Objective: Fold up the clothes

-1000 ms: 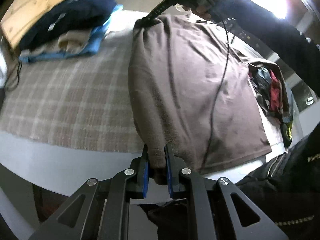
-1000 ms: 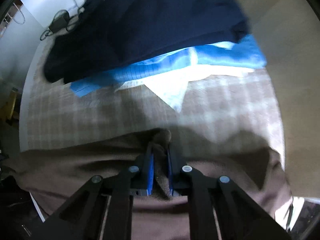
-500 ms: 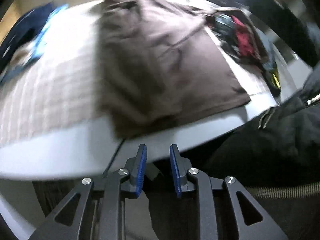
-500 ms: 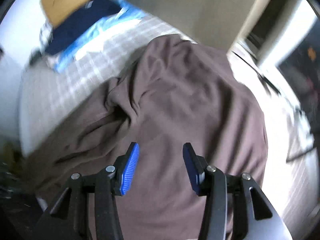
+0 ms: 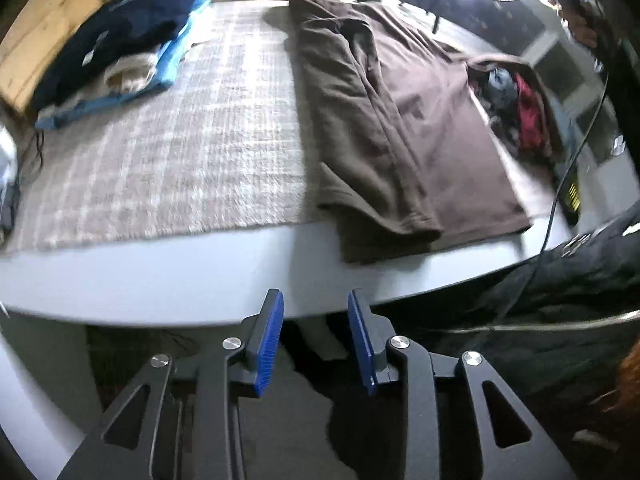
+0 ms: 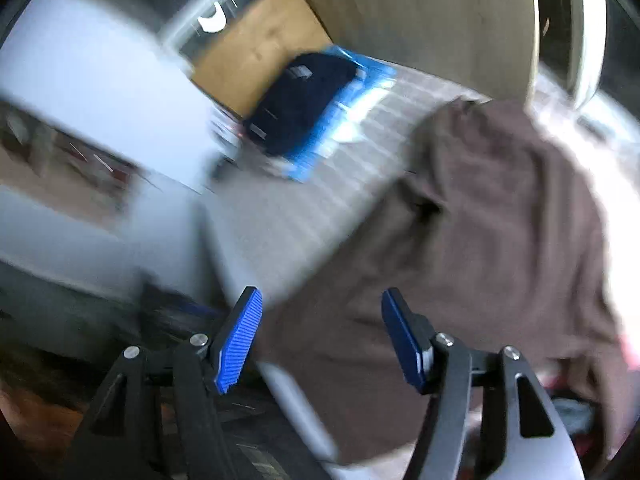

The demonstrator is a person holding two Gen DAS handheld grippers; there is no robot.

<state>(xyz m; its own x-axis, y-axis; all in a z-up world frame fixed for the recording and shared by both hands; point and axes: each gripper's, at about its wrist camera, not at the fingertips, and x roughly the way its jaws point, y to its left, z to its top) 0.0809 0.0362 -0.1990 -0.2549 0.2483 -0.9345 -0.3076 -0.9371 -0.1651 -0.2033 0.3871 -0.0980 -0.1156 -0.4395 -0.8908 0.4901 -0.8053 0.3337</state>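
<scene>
Both claws empty, jaws just opened: left claw (image 5: 315, 338) narrow off the white desk (image 5: 160, 276) edge, right claw (image 6: 322, 338) wide above the brown fleece garment (image 5: 400, 128), lying side-folded at one o'clock, likely released for the next fold.

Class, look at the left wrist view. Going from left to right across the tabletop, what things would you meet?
Stack of folded clothes with a navy garment on top → bare stretch of plaid cloth → brown shirt folded lengthwise → heap of mixed clothes with a red item.
</scene>
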